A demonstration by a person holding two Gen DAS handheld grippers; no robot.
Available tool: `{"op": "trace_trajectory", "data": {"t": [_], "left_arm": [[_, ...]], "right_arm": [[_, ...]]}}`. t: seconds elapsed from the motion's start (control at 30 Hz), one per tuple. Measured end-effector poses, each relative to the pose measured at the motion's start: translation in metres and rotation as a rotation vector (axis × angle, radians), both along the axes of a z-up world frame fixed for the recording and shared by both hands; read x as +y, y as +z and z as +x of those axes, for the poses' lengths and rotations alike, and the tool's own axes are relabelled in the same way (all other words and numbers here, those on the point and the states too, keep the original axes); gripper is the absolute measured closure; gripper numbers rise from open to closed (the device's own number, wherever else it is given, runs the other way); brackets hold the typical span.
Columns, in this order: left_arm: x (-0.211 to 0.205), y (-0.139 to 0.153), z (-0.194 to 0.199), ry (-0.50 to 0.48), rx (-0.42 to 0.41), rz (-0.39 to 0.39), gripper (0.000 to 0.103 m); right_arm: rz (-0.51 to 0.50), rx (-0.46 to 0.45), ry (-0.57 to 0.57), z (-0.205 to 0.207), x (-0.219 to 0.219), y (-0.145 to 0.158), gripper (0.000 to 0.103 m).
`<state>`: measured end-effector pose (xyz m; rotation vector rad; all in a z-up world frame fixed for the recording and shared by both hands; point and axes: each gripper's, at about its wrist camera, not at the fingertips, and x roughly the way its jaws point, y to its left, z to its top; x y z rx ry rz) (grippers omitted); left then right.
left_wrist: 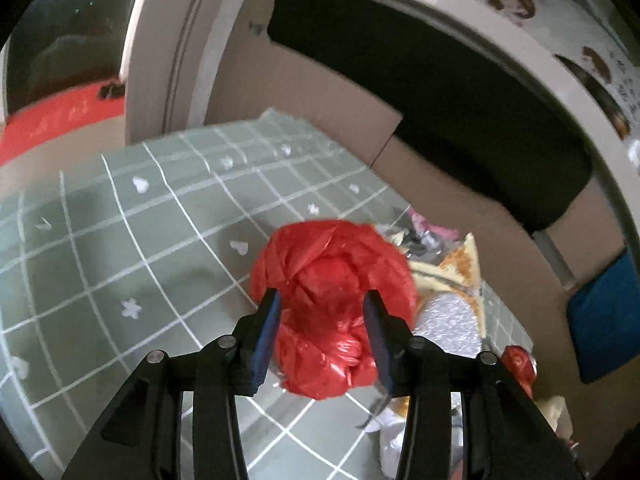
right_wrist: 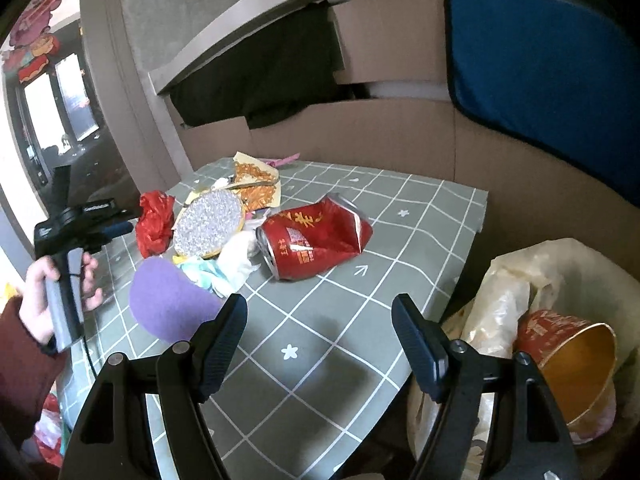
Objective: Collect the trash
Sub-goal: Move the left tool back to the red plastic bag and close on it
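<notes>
A crumpled red plastic bag sits between the blue pads of my left gripper, which is shut on it above the green checked tablecloth. The right wrist view shows that bag at the table's left, with a hand holding the left gripper. My right gripper is open over the cloth, with nothing between its fingers. Ahead of it lie a crushed red can, a silver glitter disc, white tissue, a purple disc and an orange wrapper.
A bin lined with a pale bag stands off the table's right edge, with a red paper bowl inside. Cardboard and a blue panel rise behind the table. A grey frame arches over the back.
</notes>
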<state>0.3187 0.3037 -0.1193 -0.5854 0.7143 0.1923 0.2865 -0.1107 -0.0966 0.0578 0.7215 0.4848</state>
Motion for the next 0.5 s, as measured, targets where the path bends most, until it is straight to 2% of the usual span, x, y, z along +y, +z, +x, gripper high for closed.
{"op": "trace_trajectory", "data": {"t": [0.1, 0.27, 0.37, 0.5], "left_arm": [[-0.003, -0.012, 0.006, -0.027, 0.01, -0.025, 0.057], [-0.003, -0.014, 0.007, -0.004, 0.019, -0.065, 0.057], [-0.007, -0.014, 0.009, -0.041, 0.042, -0.086, 0.057], [-0.019, -0.009, -0.001, -0.09, 0.047, -0.041, 0.065]], "right_arm": [[-0.008, 0.015, -0.005, 0.005, 0.001, -0.005, 0.03], [-0.023, 0.033, 0.0, 0.01, 0.005, -0.011, 0.03], [-0.03, 0.037, 0.013, 0.01, 0.012, -0.011, 0.03], [-0.046, 0.031, 0.031, 0.013, 0.022, -0.008, 0.03]]}}
